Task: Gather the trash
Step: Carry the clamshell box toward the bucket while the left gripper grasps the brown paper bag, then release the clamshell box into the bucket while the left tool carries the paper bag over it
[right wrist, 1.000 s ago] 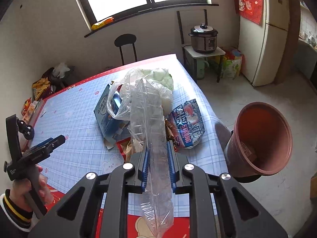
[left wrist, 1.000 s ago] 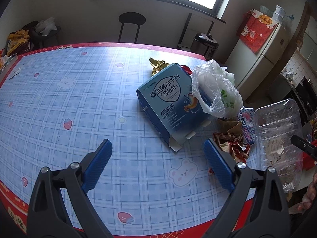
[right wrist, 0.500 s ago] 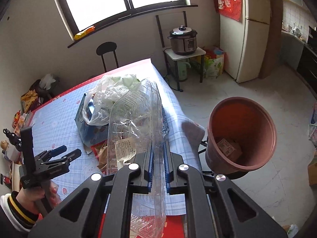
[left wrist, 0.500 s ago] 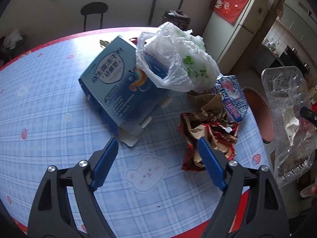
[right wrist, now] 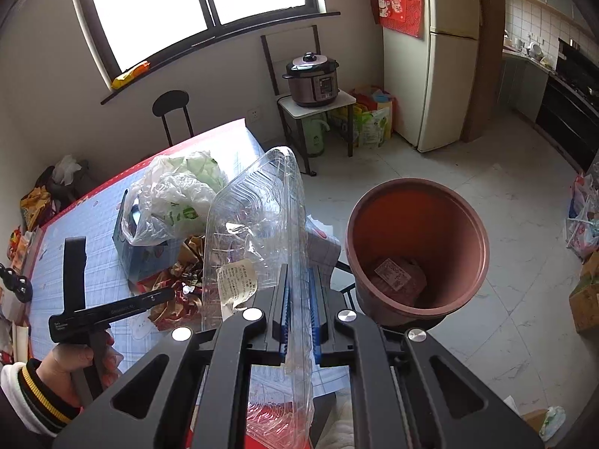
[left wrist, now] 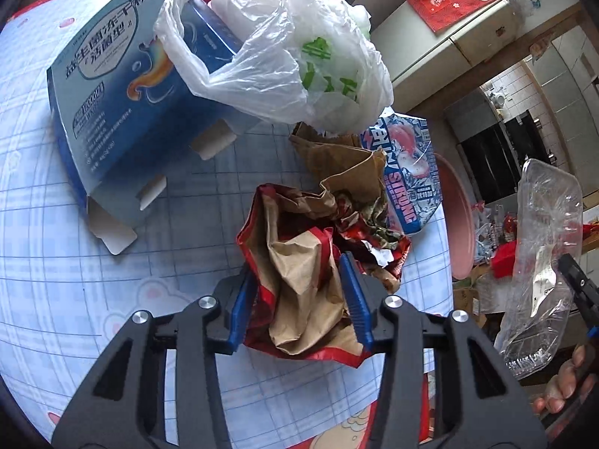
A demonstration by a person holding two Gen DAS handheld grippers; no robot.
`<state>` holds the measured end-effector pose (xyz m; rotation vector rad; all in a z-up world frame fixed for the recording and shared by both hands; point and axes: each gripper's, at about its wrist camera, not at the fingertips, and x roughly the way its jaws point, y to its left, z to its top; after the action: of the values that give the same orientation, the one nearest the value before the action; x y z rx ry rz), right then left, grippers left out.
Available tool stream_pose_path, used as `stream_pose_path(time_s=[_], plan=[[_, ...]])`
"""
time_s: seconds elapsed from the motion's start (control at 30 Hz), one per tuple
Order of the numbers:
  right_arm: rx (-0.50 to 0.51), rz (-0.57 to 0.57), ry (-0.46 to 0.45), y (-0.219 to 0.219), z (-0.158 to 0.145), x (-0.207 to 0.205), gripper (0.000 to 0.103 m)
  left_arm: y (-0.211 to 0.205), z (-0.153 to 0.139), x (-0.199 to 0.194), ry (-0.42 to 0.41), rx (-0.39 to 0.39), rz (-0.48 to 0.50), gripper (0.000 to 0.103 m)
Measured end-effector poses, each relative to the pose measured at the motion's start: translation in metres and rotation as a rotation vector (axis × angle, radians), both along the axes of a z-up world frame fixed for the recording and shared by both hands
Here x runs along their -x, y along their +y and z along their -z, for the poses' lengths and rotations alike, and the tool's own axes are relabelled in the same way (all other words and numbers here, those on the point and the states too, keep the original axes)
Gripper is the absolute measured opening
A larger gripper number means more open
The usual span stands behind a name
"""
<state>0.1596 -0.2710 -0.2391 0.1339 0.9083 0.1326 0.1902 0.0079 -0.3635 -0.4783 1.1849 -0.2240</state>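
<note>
A crumpled red and brown wrapper (left wrist: 299, 292) lies on the blue checked table (left wrist: 56, 262). My left gripper (left wrist: 299, 299) is down over it, jaws closing, both blue pads touching its sides. My right gripper (right wrist: 298, 273) is shut on the edge of a clear plastic clamshell container (right wrist: 258, 224), held upright in the air beside the table. Just right of it is a reddish-brown bin (right wrist: 415, 258) with a labelled packet at its bottom. The left wrist view shows the clear container (left wrist: 543, 262) at the far right and the bin's rim (left wrist: 460, 224) past the table edge.
Behind the wrapper are a blue carton (left wrist: 112, 86), a white plastic bag (left wrist: 292, 48) and a blue and pink snack packet (left wrist: 408, 172). A fridge (right wrist: 449, 75), a pressure cooker (right wrist: 312, 78) on a small stand and a black chair (right wrist: 172, 108) stand beyond the table.
My left gripper came down and forward from the bare tablecloth onto the wrapper, and its jaws narrowed around it. My right gripper carried the clear container away from the pile, nearer the bin.
</note>
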Motion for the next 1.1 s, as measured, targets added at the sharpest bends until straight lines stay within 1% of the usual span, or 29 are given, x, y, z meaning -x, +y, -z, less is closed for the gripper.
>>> stream_pose_path(time_s=[0.03, 0.07, 0.13, 0.27, 0.47, 0.7, 0.8, 0.93, 1.1], plan=[[0.001, 0.006, -0.004, -0.002, -0.002, 0.0, 0.01, 0.001, 0.0, 0.0, -0.005, 0.009, -0.003, 0.039], [0.001, 0.013, -0.011, -0.006, -0.004, 0.001, 0.01, 0.002, -0.001, 0.0, -0.011, 0.012, 0.001, 0.037], [0.003, 0.025, -0.026, -0.012, -0.009, 0.002, 0.01, 0.002, -0.005, 0.004, -0.025, -0.015, 0.008, 0.033], [0.012, 0.05, -0.073, -0.025, -0.022, 0.0, 0.01, 0.006, -0.023, 0.015, -0.078, -0.053, 0.022, 0.032], [0.048, 0.098, -0.16, -0.051, -0.047, -0.006, 0.01, 0.028, -0.068, 0.04, -0.183, -0.114, -0.01, 0.032], [0.056, 0.173, -0.213, -0.092, -0.062, -0.014, 0.01, 0.041, -0.112, 0.065, -0.262, -0.175, -0.034, 0.032], [0.065, 0.199, -0.228, -0.106, -0.065, -0.016, 0.01, 0.049, -0.127, 0.076, -0.288, -0.206, -0.059, 0.032], [0.078, 0.234, -0.251, -0.128, -0.07, -0.02, 0.01, 0.061, -0.145, 0.086, -0.317, -0.221, -0.116, 0.032], [0.101, 0.269, -0.275, -0.152, -0.074, -0.031, 0.01, 0.068, -0.177, 0.091, -0.376, -0.253, -0.182, 0.032]])
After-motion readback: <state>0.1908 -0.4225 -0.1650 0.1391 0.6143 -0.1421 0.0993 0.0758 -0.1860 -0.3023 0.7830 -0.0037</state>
